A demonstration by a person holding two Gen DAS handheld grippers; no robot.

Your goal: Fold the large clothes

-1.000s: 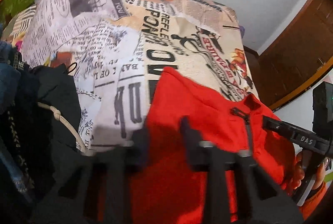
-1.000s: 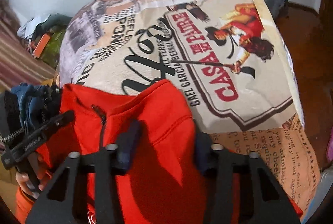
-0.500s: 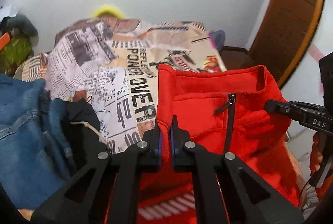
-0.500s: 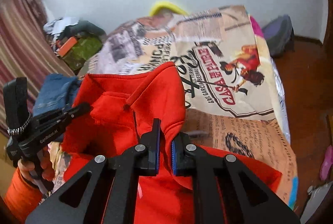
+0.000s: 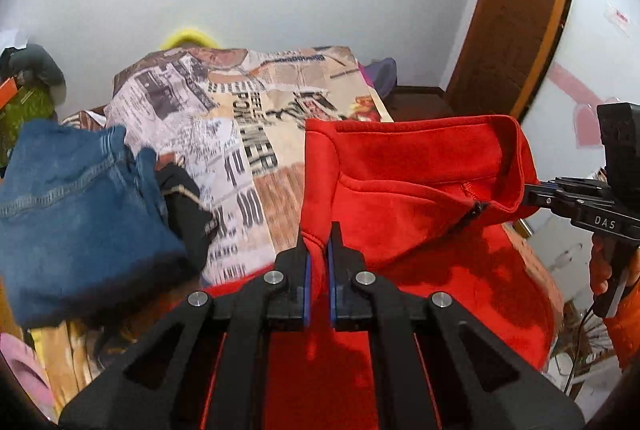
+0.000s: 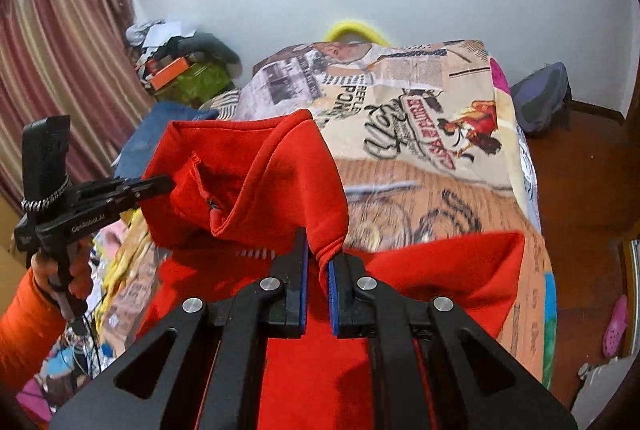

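Since a second ago: fleece [image 5: 420, 190] up off bed [image 5: 256, 134], collar stretched between grippers; more wall in view. Both jaws just closed, from apart to clamped on fleece. Left gripper [image 5: 319, 242] pinches one shoulder fold, right gripper [image 6: 318, 250] the other. Fleece hangs over bed. Lower hem cut off below; jeans [image 5: 76, 206] edges blurred.

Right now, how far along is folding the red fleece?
Done: both grippers are shut on the red fleece, the left gripper and right gripper each pinching a shoulder by the collar. In hand: it hangs above the printed bedspread. Left: laying it flat and every fold.
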